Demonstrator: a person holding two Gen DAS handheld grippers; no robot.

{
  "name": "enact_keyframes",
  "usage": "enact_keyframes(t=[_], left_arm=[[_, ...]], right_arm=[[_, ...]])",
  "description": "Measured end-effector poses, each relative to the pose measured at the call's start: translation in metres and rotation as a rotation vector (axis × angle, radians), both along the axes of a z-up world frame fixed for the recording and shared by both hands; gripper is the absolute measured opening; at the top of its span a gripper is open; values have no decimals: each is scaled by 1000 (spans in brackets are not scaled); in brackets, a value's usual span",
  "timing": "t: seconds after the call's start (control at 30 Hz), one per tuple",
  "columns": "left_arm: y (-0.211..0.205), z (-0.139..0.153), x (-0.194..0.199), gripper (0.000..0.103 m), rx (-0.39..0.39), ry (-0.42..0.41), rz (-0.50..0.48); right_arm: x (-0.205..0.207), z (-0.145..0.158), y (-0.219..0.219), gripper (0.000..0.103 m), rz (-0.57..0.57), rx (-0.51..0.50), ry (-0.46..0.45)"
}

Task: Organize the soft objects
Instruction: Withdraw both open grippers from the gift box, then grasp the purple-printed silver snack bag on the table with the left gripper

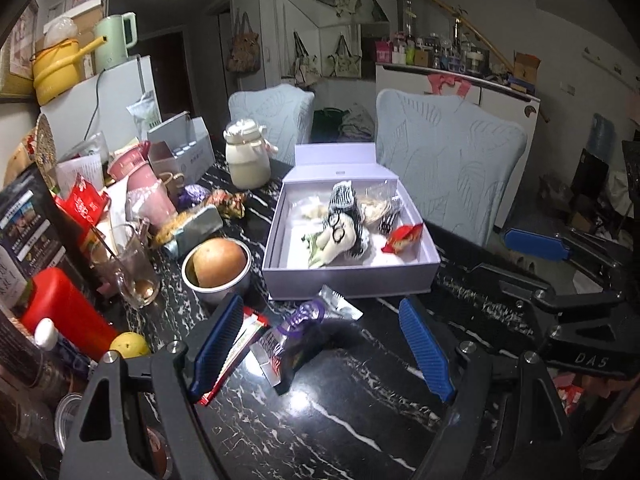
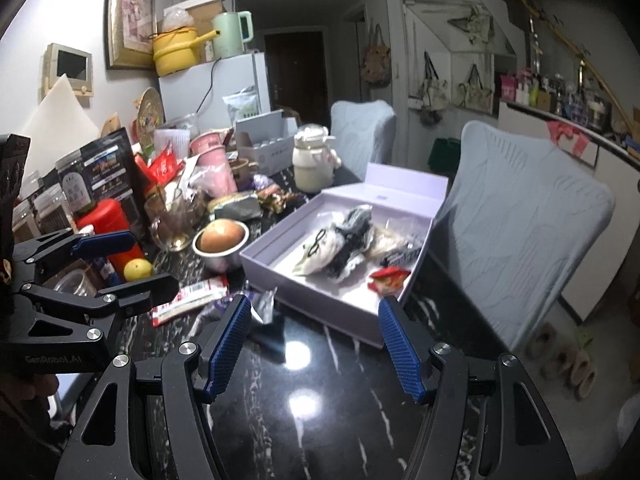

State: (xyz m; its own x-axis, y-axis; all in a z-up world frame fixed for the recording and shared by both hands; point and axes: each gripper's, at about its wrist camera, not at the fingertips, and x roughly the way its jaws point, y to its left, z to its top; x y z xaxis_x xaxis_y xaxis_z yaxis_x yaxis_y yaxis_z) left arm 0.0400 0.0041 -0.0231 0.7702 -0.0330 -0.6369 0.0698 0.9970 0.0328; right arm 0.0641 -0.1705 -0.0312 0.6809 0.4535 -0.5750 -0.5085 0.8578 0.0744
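An open lavender box (image 1: pixel 352 276) (image 2: pixel 320 300) sits on the black marble table. Inside lie a white plush toy with black glasses (image 1: pixel 340 236) (image 2: pixel 320 250), striped black-and-white socks (image 1: pixel 343 196) (image 2: pixel 356 220), a clear bag (image 1: pixel 376 204) and a red snack packet (image 1: pixel 404 237) (image 2: pixel 389 278). My left gripper (image 1: pixel 320 352) is open and empty, just in front of the box, over a purple wrapper (image 1: pixel 294 332) and a red-and-white packet (image 1: pixel 236 352). My right gripper (image 2: pixel 316 344) is open and empty at the box's near corner. Each gripper shows in the other's view, the right one (image 1: pixel 536 244) and the left one (image 2: pixel 104 240).
The table's left side is cluttered: a steel bowl with a round fruit (image 1: pixel 218 268) (image 2: pixel 221 240), a glass mug (image 1: pixel 128 260), a red bottle (image 1: pixel 64 312), a lemon (image 1: pixel 128 344), a cream kettle-shaped jar (image 1: pixel 246 156). Two pale blue chairs (image 1: pixel 448 160) stand behind the box.
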Motion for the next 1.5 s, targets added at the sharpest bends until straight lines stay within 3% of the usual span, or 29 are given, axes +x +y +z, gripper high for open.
enact_keyframes(t=[0.57, 1.03, 1.13, 1.27, 1.5], left_arm=[[20, -77, 69, 80, -56, 165, -95], [16, -114, 99, 80, -12, 261, -95], [12, -123, 101, 69, 13, 266, -74], [6, -123, 98, 41, 42, 255, -62], [15, -107, 75, 36, -39, 228, 82]], right_arm=[[40, -60, 11, 66, -19, -32, 159], [74, -82, 13, 66, 4, -38, 226], [77, -84, 13, 66, 10, -37, 230], [80, -84, 10, 67, 11, -38, 229], [81, -80, 7, 67, 37, -24, 226]])
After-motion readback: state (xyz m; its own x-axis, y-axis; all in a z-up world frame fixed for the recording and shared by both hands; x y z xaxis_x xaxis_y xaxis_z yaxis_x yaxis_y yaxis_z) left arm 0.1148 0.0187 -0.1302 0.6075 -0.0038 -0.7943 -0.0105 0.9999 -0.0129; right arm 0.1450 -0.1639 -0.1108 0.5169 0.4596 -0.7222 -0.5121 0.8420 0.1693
